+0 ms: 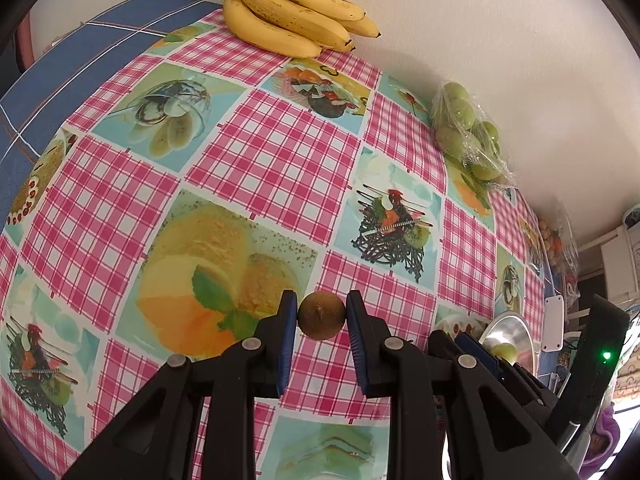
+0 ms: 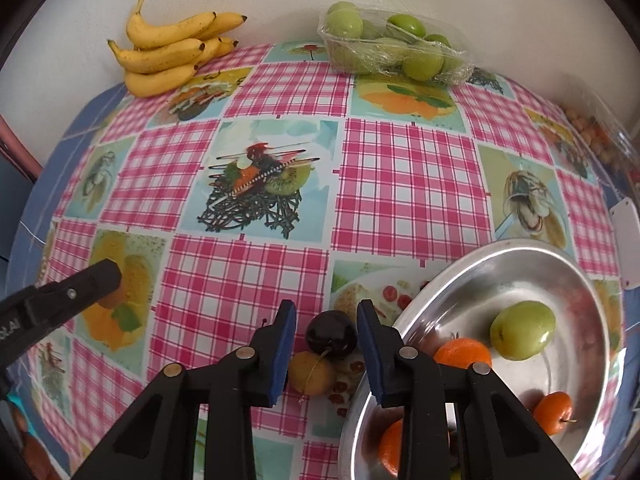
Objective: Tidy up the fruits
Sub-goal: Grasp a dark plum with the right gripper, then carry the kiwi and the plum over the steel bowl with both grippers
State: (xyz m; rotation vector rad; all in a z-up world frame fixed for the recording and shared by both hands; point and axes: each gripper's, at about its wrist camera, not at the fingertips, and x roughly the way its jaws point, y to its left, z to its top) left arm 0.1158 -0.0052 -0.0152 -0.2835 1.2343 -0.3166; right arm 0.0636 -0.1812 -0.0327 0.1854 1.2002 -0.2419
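Your left gripper [image 1: 322,314] pinches a small brown fruit [image 1: 321,315] between its blue pads, above the checked tablecloth [image 1: 276,152], bananas [image 1: 294,8] far off by the wall. Your right gripper [image 2: 326,328] hangs open around a dark cherry [image 2: 331,334] with a yellow fruit [image 2: 312,373] just nearer, while the metal bowl [image 2: 472,268] to the right holds a green fruit [image 2: 522,330] and oranges [image 2: 462,353].

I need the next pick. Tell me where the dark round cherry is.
In the right wrist view, the dark round cherry lies on the checked tablecloth between the right gripper fingers, beside a small yellow fruit, left of the silver metal tray.
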